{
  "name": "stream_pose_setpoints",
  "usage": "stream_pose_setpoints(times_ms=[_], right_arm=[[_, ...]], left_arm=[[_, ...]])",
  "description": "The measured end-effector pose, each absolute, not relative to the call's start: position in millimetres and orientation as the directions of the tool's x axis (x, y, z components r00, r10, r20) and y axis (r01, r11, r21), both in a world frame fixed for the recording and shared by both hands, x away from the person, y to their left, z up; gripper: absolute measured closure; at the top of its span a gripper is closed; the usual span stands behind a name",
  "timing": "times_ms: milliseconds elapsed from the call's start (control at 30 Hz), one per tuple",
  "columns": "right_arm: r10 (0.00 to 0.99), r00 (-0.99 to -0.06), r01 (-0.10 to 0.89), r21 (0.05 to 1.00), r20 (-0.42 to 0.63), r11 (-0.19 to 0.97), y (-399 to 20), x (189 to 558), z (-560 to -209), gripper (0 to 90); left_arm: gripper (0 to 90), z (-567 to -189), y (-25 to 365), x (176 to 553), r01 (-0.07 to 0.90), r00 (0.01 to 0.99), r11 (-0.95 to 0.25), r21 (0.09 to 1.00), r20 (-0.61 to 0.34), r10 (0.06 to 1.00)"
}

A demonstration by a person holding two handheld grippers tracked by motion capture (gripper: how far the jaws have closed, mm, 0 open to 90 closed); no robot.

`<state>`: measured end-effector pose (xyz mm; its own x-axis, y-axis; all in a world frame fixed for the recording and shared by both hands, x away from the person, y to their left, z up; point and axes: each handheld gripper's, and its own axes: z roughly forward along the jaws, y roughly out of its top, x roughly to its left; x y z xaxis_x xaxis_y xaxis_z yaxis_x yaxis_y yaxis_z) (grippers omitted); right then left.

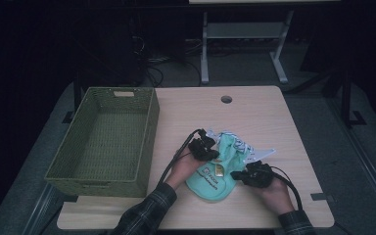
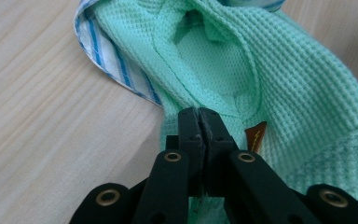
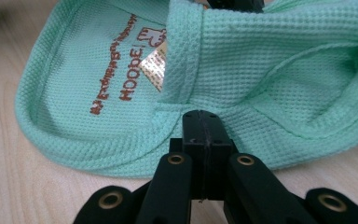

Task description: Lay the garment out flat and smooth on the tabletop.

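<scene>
Woven green basket (image 1: 103, 142) stands empty at the desk's (image 1: 254, 112) left side, so packing is not yet done. Beside it lies the mint garment (image 1: 210, 178), pinched by both the left claw (image 1: 210, 154) and right claw (image 1: 240, 175), apparently mid-fold.

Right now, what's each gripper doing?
Left gripper: closed, pinching the mint green garment.
Right gripper: closed on the same garment's edge.
</scene>
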<state>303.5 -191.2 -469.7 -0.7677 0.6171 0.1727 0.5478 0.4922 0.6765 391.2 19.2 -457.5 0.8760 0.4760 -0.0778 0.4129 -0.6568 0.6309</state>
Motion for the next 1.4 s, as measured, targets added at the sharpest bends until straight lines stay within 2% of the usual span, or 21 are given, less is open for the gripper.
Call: stream_pose_setpoints(times_ms=[367,800,933,1133,1400], right_arm=[[0.614,-0.771,0.545,0.675,0.170,0.497,-191.6,303.8,-469.8,89.7],[0.609,-0.775,0.540,0.676,0.168,0.502,-192.7,304.7,-469.9,89.7],[0.609,-0.775,0.541,0.675,0.168,0.502,-192.7,304.6,-469.8,89.7],[0.618,-0.774,0.531,0.674,0.138,0.514,-192.3,300.8,-467.1,89.6],[0.606,-0.782,0.520,0.688,0.144,0.507,-191.5,290.4,-463.7,89.6]], left_arm=[[88.5,-442.4,39.0,398.3,0.431,0.851,-0.609,0.666,-0.076,0.520],[88.4,-452.0,64.6,411.2,0.495,0.801,-0.598,0.630,-0.062,0.596],[82.0,-450.4,66.4,409.5,0.498,0.788,-0.593,0.632,-0.045,0.614],[82.4,-439.3,70.5,397.4,0.466,0.815,-0.617,0.634,-0.037,0.578],[84.2,-450.7,74.4,385.2,0.469,0.832,-0.642,0.607,-0.060,0.552]])
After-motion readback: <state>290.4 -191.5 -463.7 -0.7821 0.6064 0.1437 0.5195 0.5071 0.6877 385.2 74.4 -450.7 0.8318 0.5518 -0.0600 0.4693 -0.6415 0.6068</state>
